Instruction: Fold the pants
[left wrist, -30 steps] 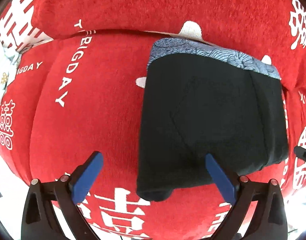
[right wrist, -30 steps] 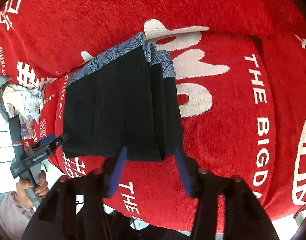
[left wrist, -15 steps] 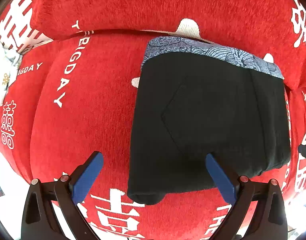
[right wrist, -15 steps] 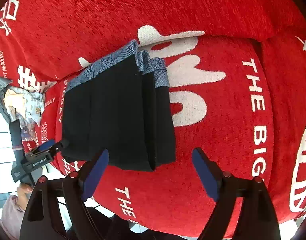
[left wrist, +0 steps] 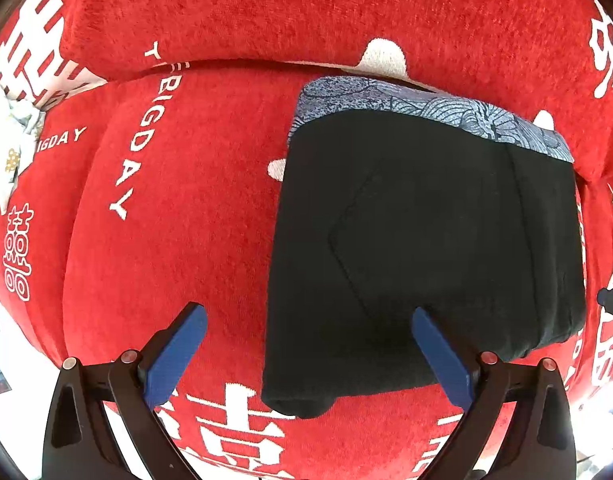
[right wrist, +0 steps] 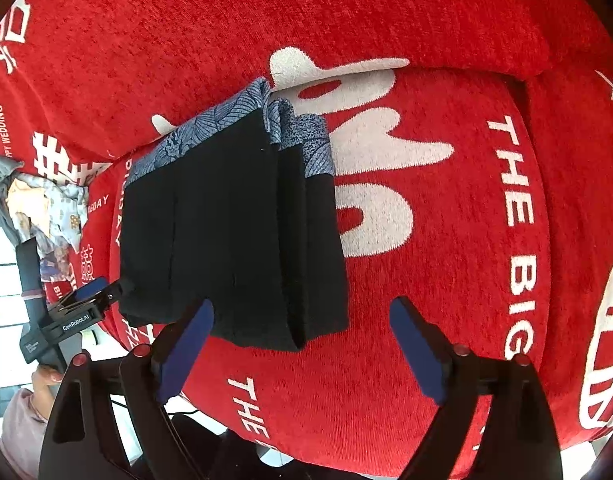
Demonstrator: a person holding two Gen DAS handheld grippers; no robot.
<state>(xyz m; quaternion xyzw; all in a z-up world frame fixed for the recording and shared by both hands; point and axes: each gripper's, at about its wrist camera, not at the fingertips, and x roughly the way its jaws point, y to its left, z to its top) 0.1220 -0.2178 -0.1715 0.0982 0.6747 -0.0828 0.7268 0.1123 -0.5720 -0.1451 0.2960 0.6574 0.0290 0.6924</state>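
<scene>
Black cloth with a blue-grey patterned band along its far edge: your pants lie folded into a compact stack on the red sofa cover, their band end up against the back cushion. From the right wrist view the stacked layers show along the near right edge.

Your left tool hangs over the near left corner of the pants, its blue fingers spread wide with nothing pinched; one finger is over bare red fabric, the other over the black cloth, though I cannot tell whether it touches.

Your right tool has just been opening and now stands spread wide, clear of the pants' near edge, holding nothing.

At the sofa's left end sits a crumpled pile of pale printed fabric. Your hand grips the left tool's handle.
</scene>
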